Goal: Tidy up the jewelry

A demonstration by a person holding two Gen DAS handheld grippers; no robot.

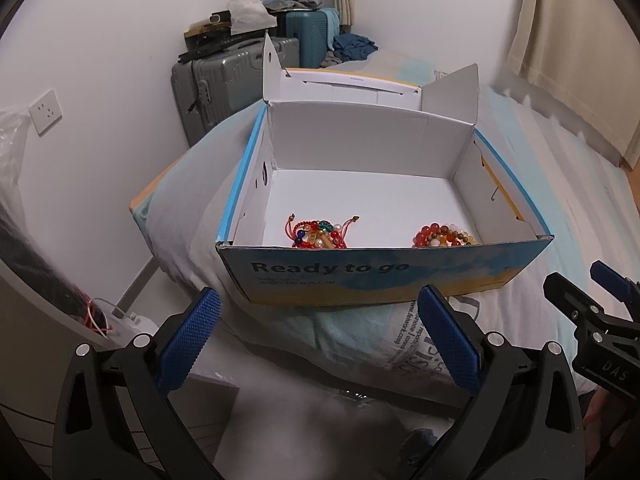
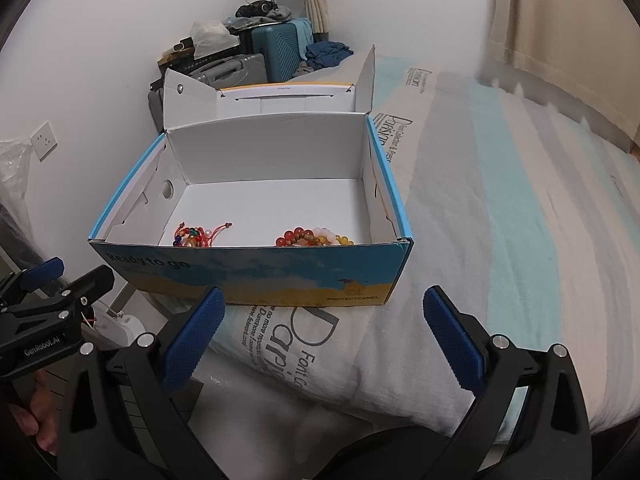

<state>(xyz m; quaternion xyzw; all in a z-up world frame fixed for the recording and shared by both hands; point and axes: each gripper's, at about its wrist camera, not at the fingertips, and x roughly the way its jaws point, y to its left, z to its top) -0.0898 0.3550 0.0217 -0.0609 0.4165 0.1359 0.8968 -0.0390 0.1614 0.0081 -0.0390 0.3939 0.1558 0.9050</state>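
Note:
An open blue and yellow cardboard box (image 1: 372, 276) (image 2: 248, 276) stands on the bed, its lid folded back. Inside near the front wall lie two heaps: red-cord bracelets with coloured beads (image 1: 320, 234) (image 2: 196, 236) on the left, and orange, pink and yellow bead bracelets (image 1: 442, 235) (image 2: 314, 237) on the right. My left gripper (image 1: 320, 300) is open and empty, just in front of the box. My right gripper (image 2: 324, 300) is open and empty, also in front of the box. Each gripper shows at the edge of the other's view (image 1: 588, 304) (image 2: 60, 280).
The box rests on a white and pale-blue striped duvet (image 2: 500, 216) over the bed. Suitcases (image 1: 224, 84) with clutter stand against the wall behind. A wall socket (image 1: 45, 112) is at the left. A white charger with a red cord (image 1: 120, 322) lies on the floor.

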